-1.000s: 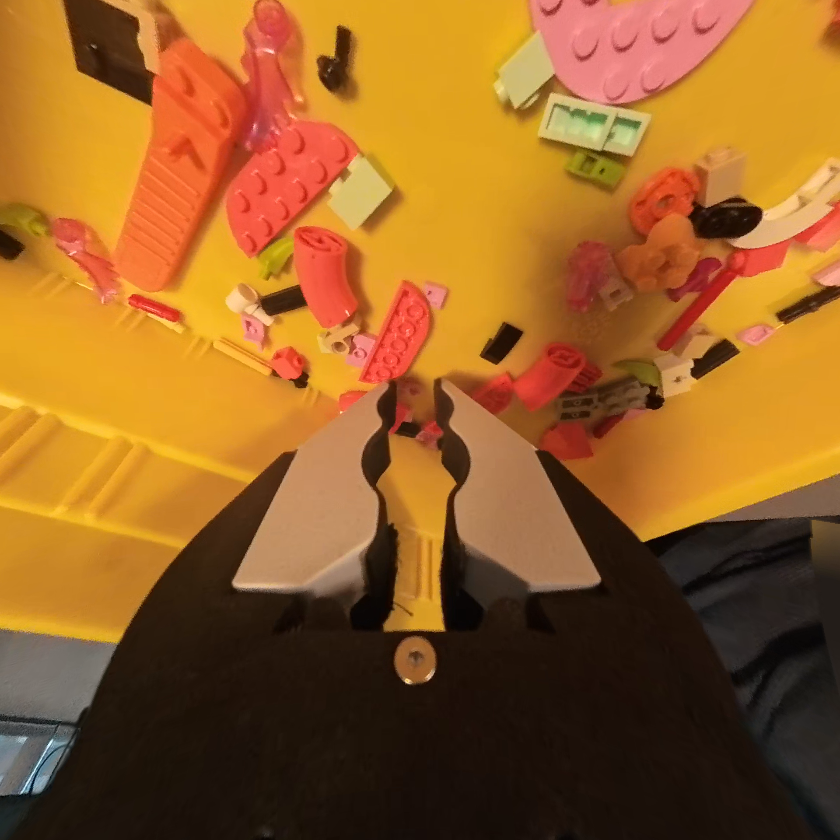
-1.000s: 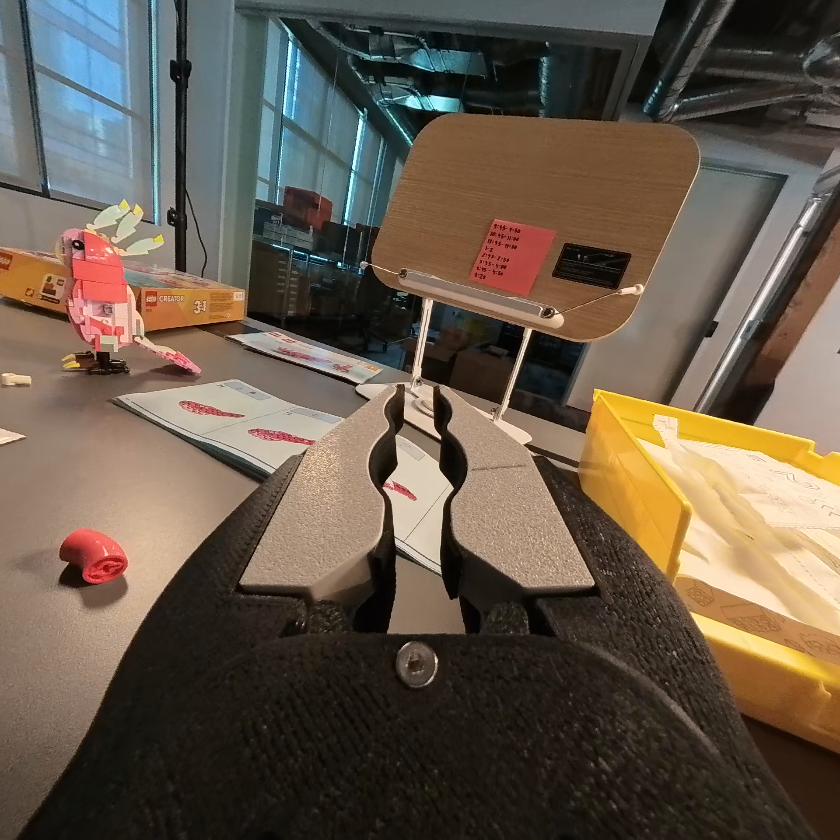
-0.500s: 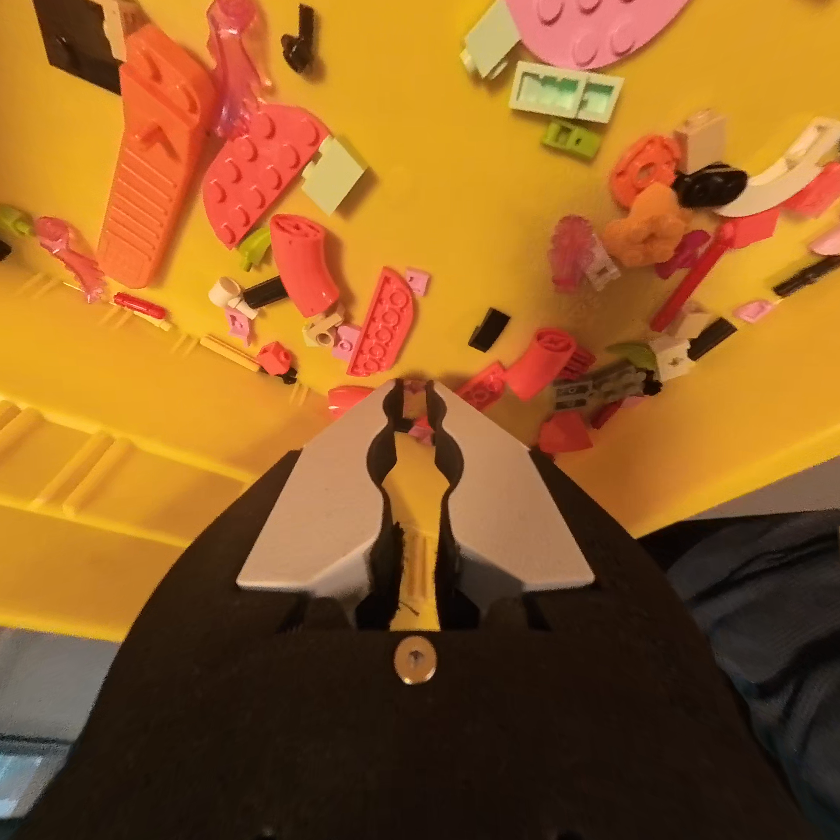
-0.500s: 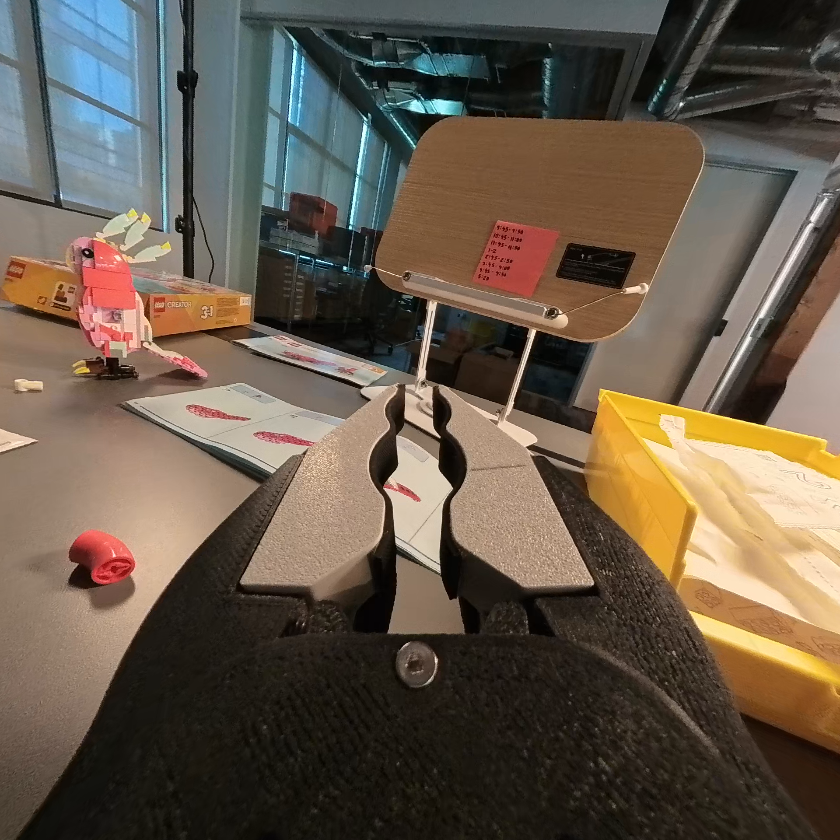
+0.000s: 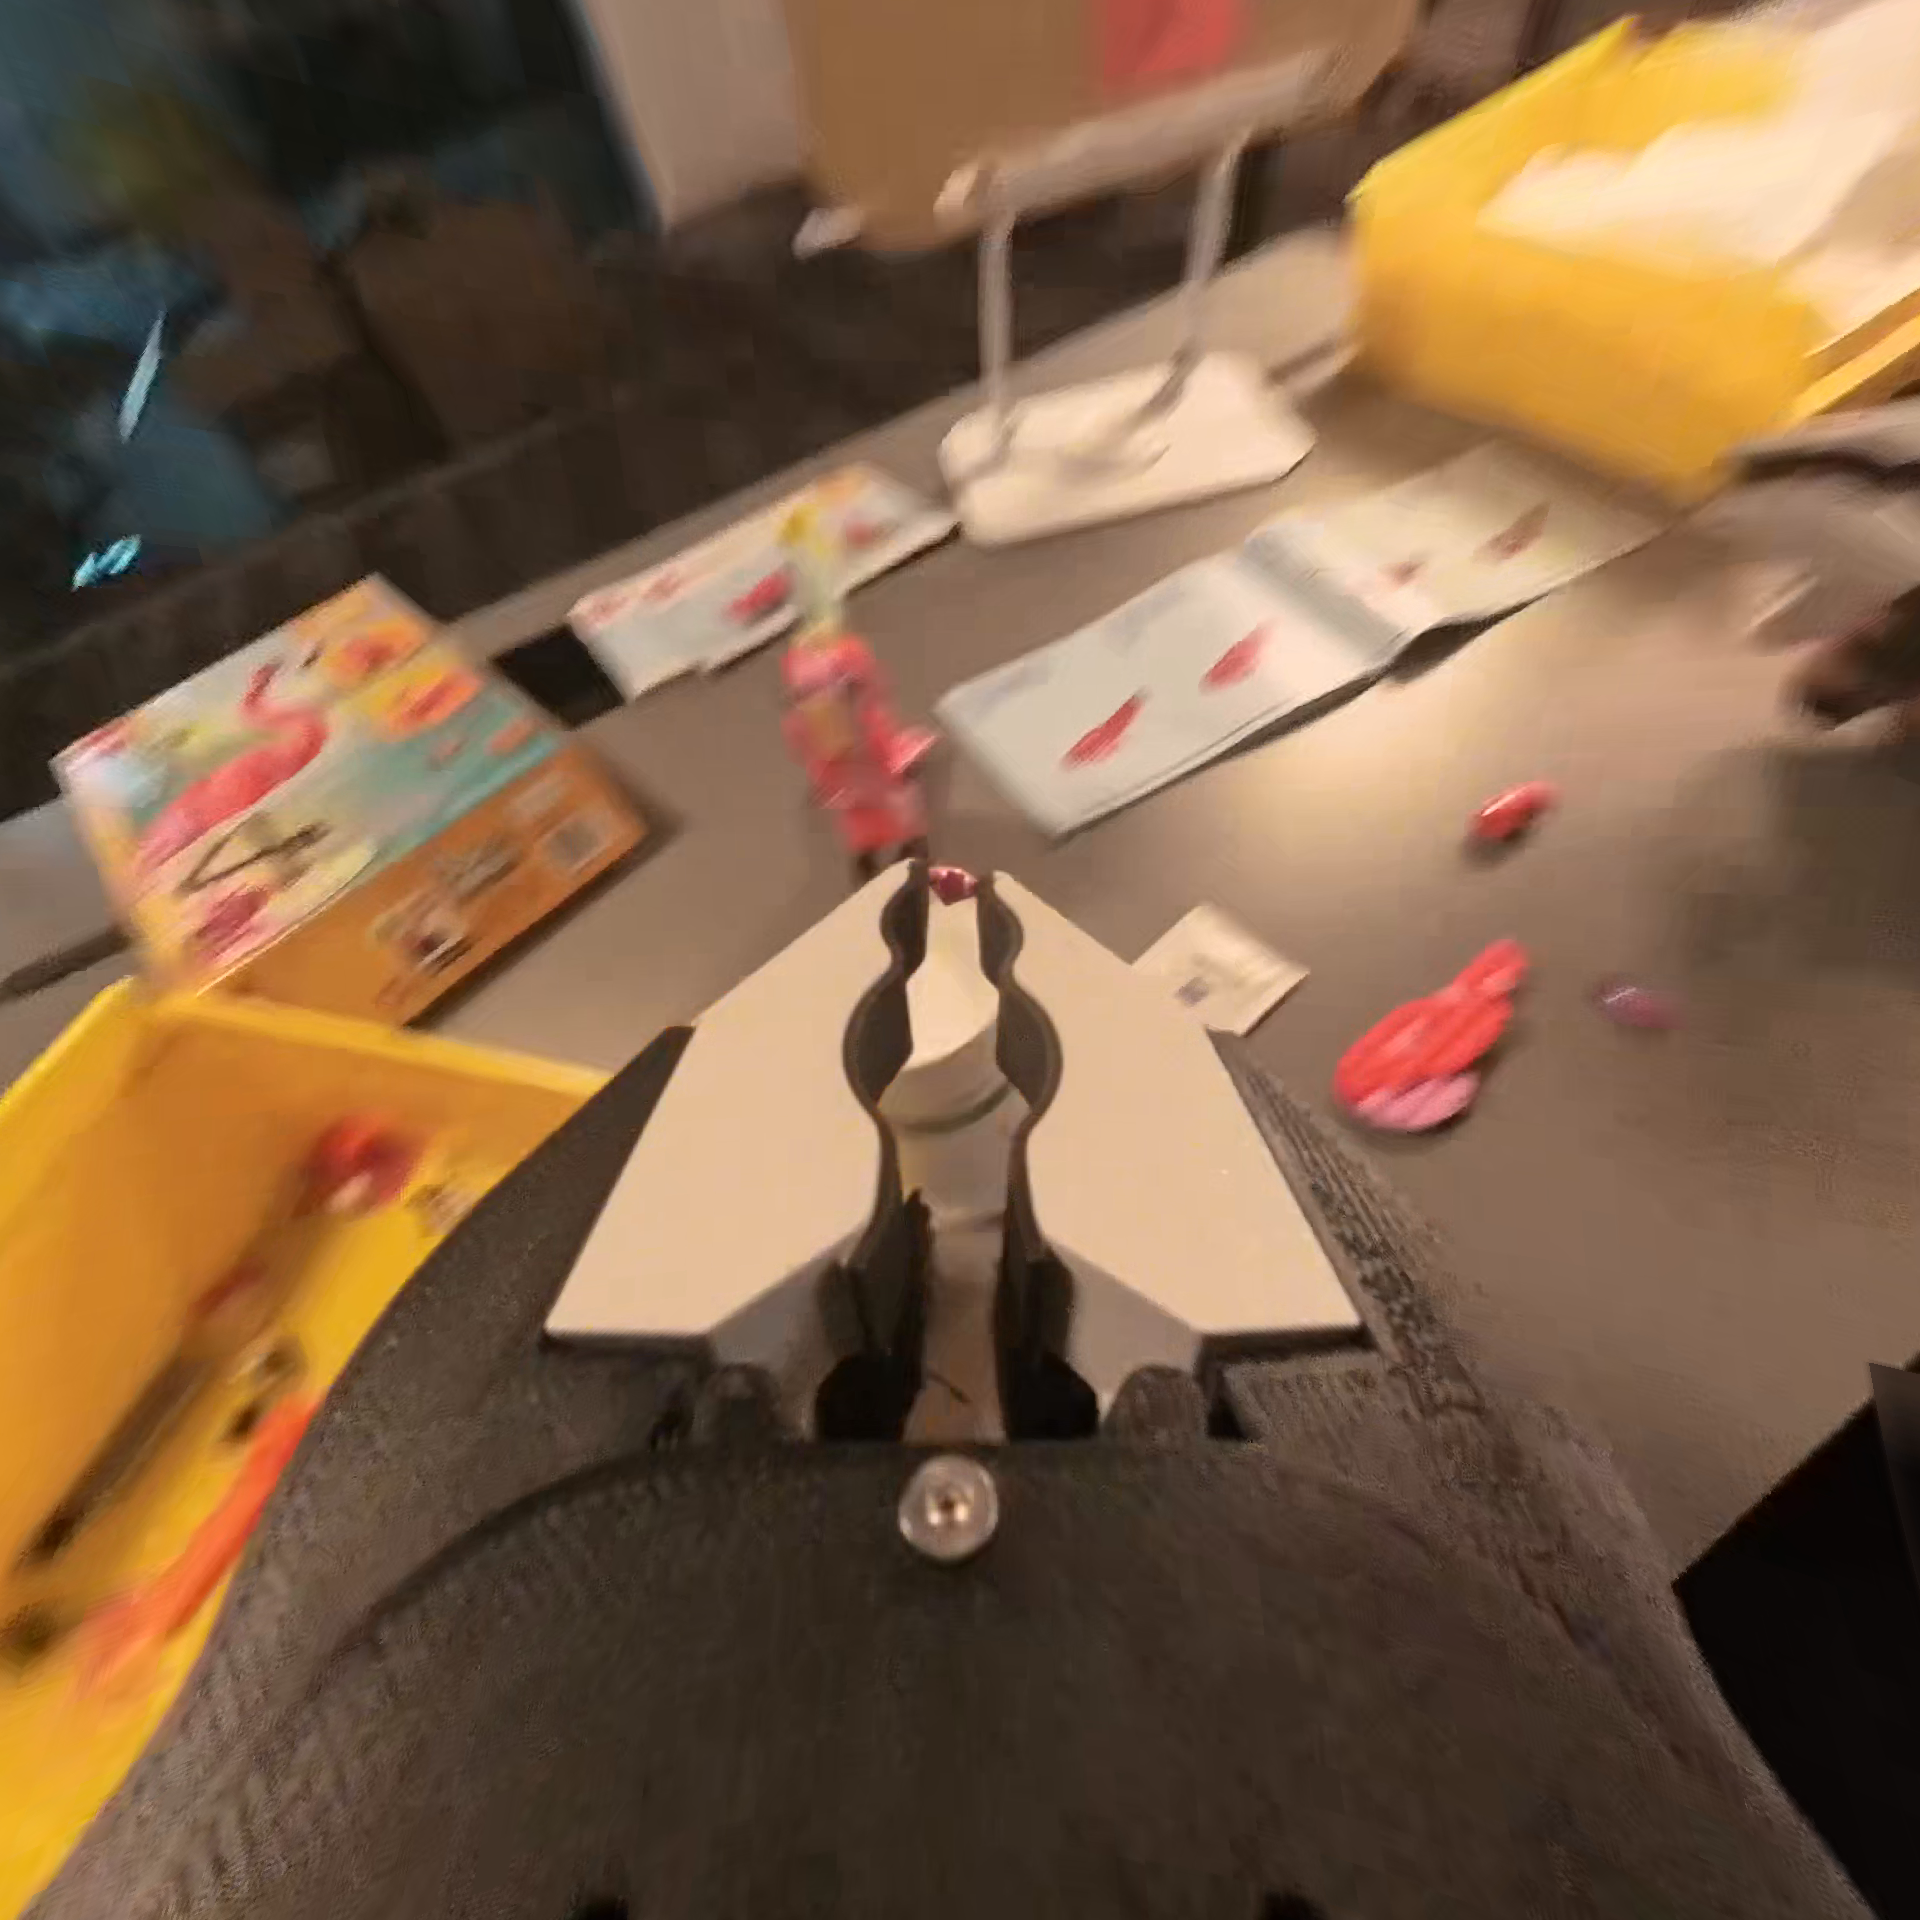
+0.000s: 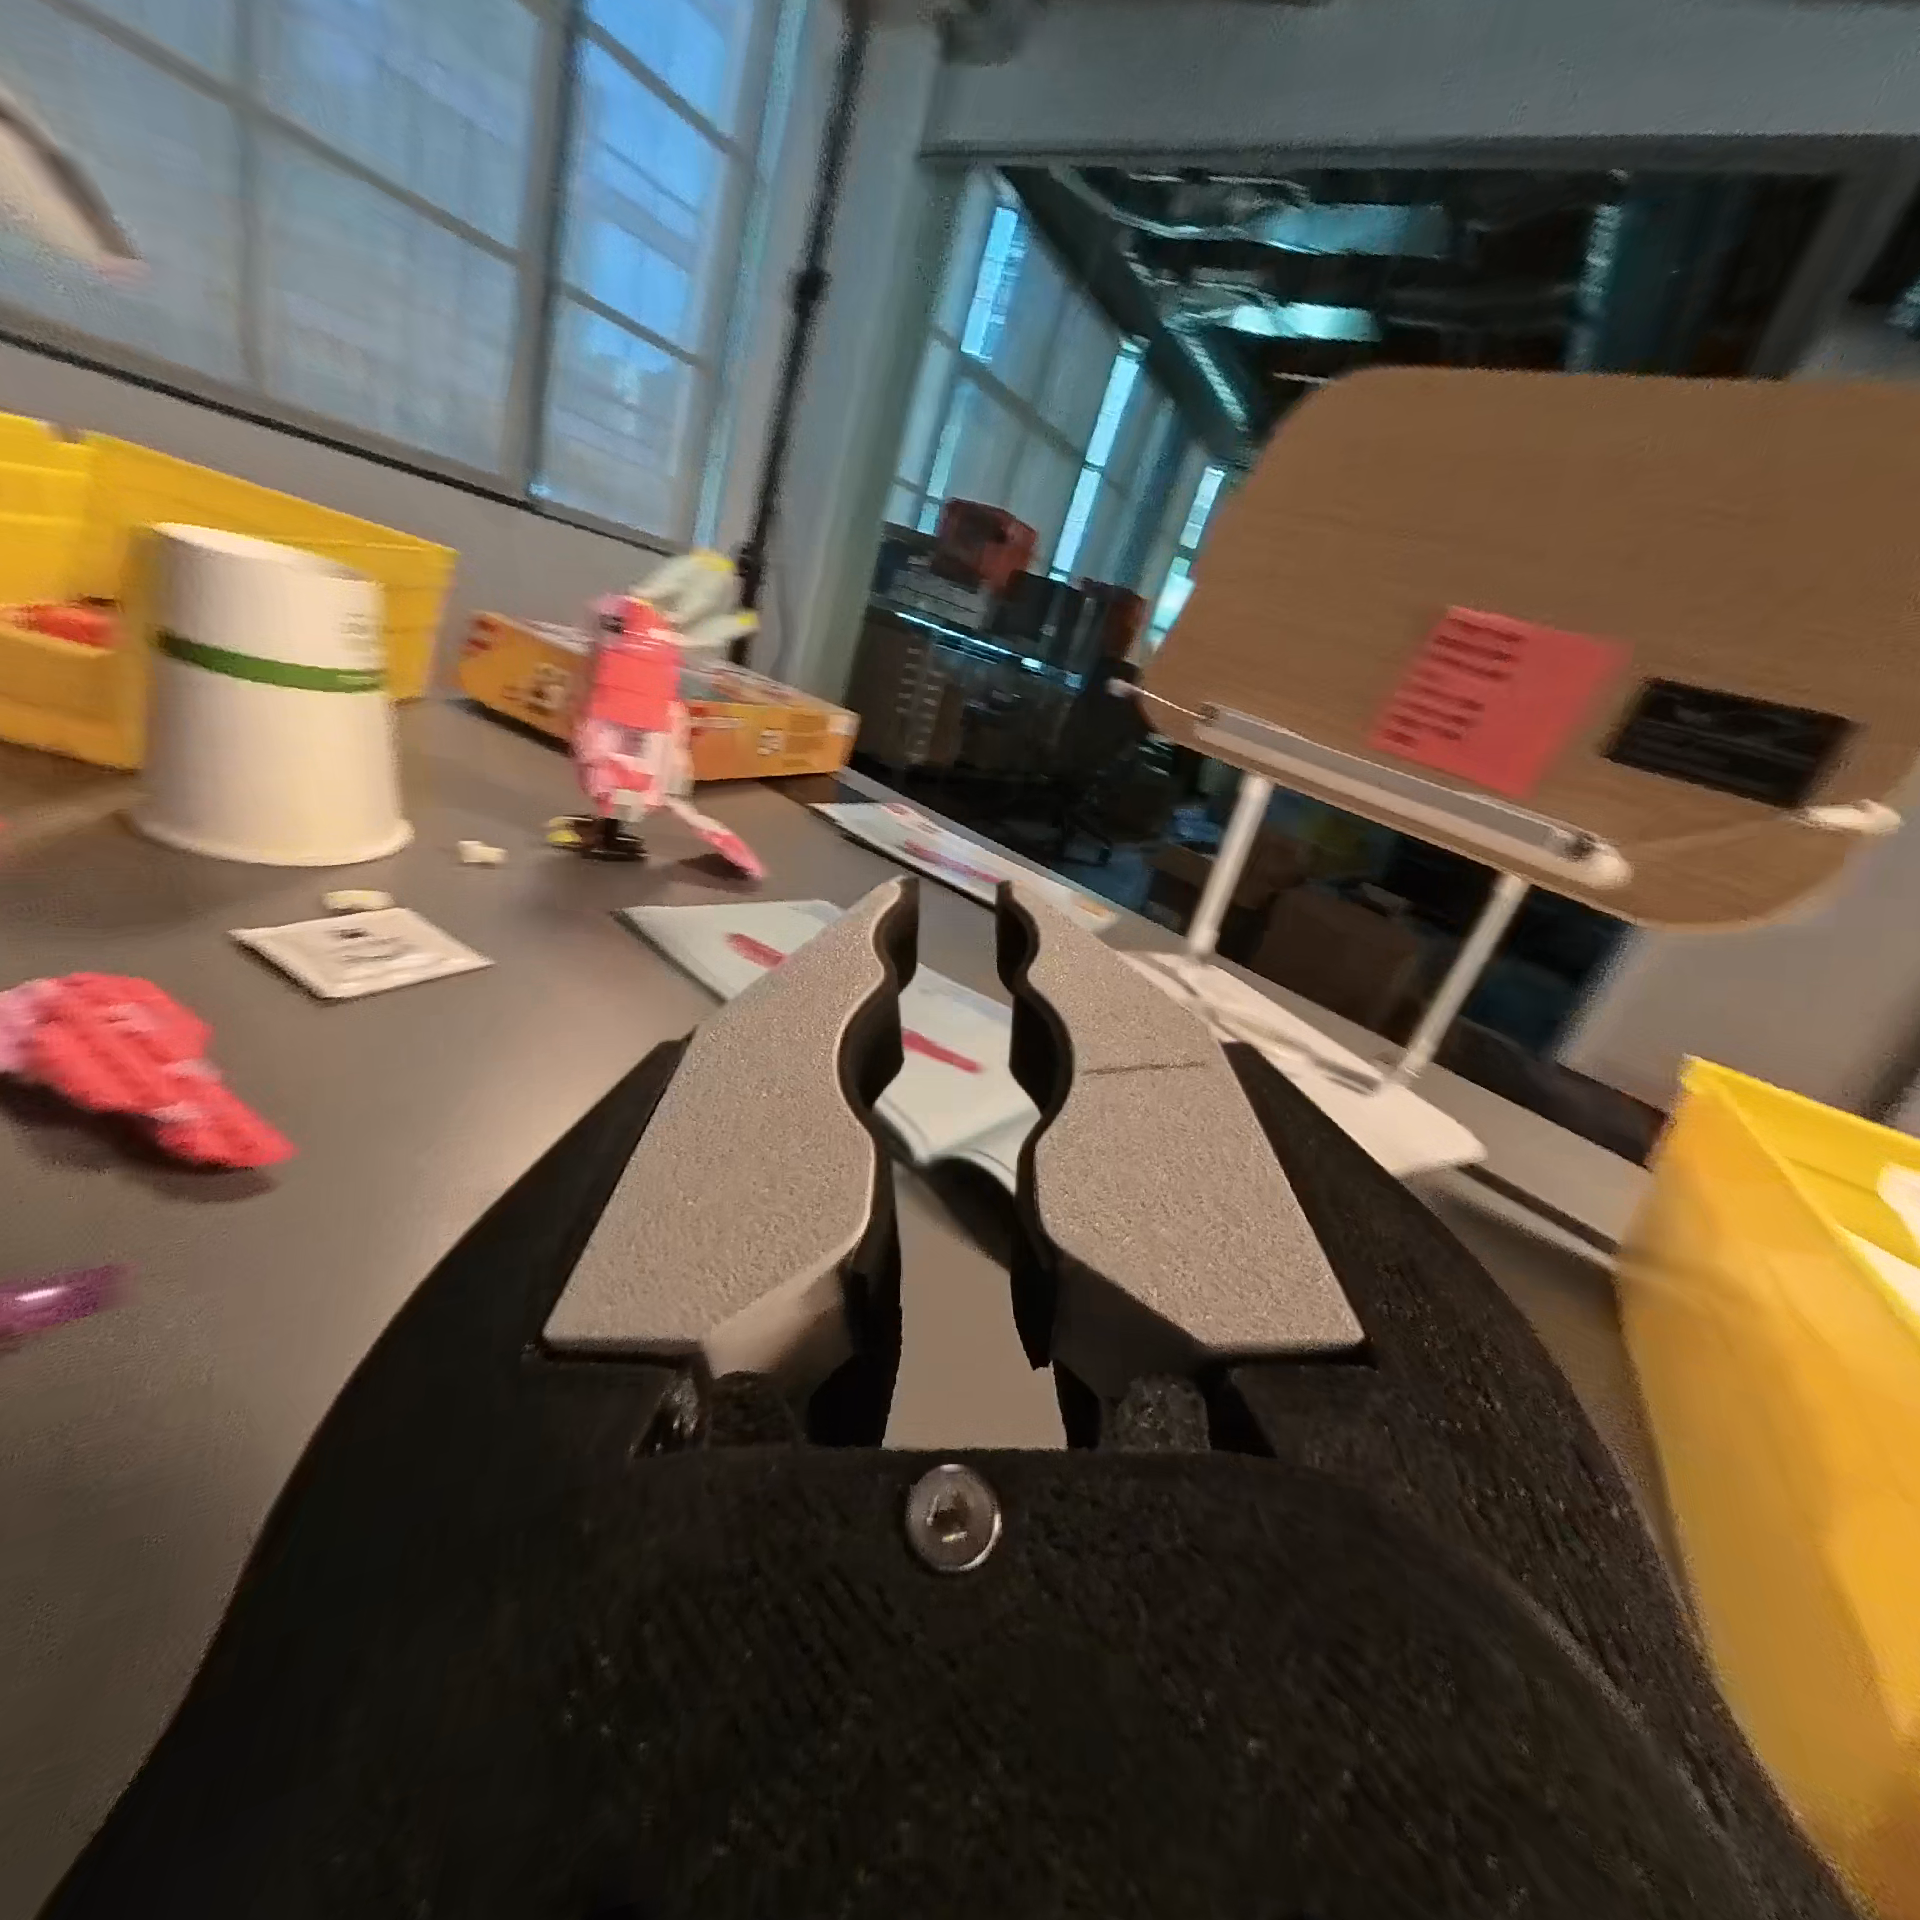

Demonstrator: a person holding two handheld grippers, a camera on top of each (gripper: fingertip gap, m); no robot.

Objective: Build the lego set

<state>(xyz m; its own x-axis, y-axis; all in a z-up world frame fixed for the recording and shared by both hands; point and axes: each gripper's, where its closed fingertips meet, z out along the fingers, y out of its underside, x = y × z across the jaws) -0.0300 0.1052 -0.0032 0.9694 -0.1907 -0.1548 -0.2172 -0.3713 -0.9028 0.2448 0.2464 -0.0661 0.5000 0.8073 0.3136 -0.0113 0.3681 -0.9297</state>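
1. Left wrist view: the left gripper (image 5: 951,886) pinches a small magenta brick piece (image 5: 951,884) at its fingertips; a pink brick bird (image 5: 854,727) stands just ahead, a white paper cup (image 5: 951,1049) below.
2. Right wrist view: the right gripper (image 6: 957,896) stands slightly apart with nothing between its fingertips, above an open booklet (image 6: 935,1049); a yellow bin (image 6: 1766,1299) lies to its right.

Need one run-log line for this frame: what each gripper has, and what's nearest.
left gripper: shut on small pink piece, above white paper cup | right gripper: open, empty, above open instruction booklet

- Left wrist view: looks from above the left gripper (image 5: 951,902), forward and down over the dark table (image 5: 1455,1143); picture is blurred.
- Right wrist view: low near the table, facing the windows (image 6: 364,260).
- Both show the pink brick bird (image 5: 852,727) (image 6: 634,717).
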